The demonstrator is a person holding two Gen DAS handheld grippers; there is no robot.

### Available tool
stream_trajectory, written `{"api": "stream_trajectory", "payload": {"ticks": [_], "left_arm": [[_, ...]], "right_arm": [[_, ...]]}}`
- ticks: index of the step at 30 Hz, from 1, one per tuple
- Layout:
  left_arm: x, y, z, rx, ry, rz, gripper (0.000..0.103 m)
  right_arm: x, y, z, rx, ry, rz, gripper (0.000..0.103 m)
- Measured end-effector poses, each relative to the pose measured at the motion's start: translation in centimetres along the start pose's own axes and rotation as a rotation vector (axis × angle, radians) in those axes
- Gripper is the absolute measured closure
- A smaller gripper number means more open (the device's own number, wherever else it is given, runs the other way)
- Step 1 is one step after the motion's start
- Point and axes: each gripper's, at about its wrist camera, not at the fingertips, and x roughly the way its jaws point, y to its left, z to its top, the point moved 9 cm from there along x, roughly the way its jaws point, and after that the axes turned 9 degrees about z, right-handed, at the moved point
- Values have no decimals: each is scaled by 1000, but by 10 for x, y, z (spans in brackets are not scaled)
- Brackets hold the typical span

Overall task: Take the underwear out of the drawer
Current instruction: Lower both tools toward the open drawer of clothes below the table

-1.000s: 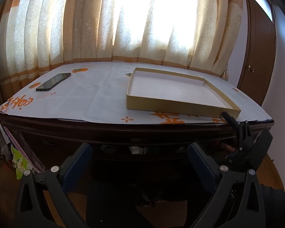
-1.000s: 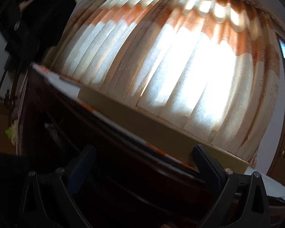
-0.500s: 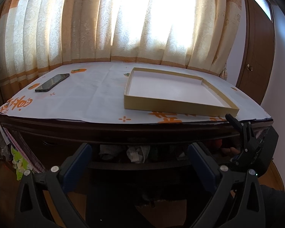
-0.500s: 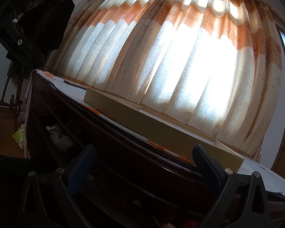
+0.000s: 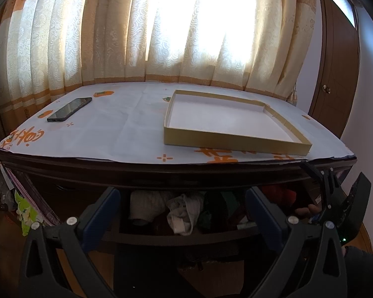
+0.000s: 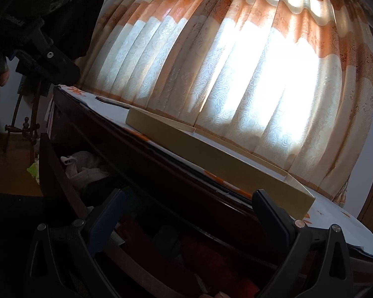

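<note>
Below the desk's front edge, the drawer (image 5: 186, 238) stands pulled out, and I can see crumpled clothing heaped inside it. A pale bundle, which I take for the underwear (image 5: 184, 211), lies near the drawer's middle, its long axis running roughly front to back with one end drooping toward the drawer's front wall. My left gripper (image 5: 181, 213) has its fingers spread wide and holds nothing; the bundle sits straight ahead between them and slightly lower, so I judge this the nearer gripper for the reach. My right gripper (image 6: 186, 216) is likewise spread wide and empty, hovering over the drawer's right end above dark red cloth, with the pale bundle well off to its left. Above the drawer, a shallow cardboard tray (image 5: 236, 146) and a phone (image 5: 69, 109) rest on the desk top.
</note>
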Motion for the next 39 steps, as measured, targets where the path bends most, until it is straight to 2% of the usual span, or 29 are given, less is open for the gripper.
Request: {"api": "stream_trajectory", "payload": {"ticks": [21,39], "left_arm": [[-4,6,5,-9,9,-3,1],[-4,21,11,-7,15,11,0]], "right_arm": [[-30,18,-1,36,86,72,1],[-39,27,-5,41,190,122,1]]}}
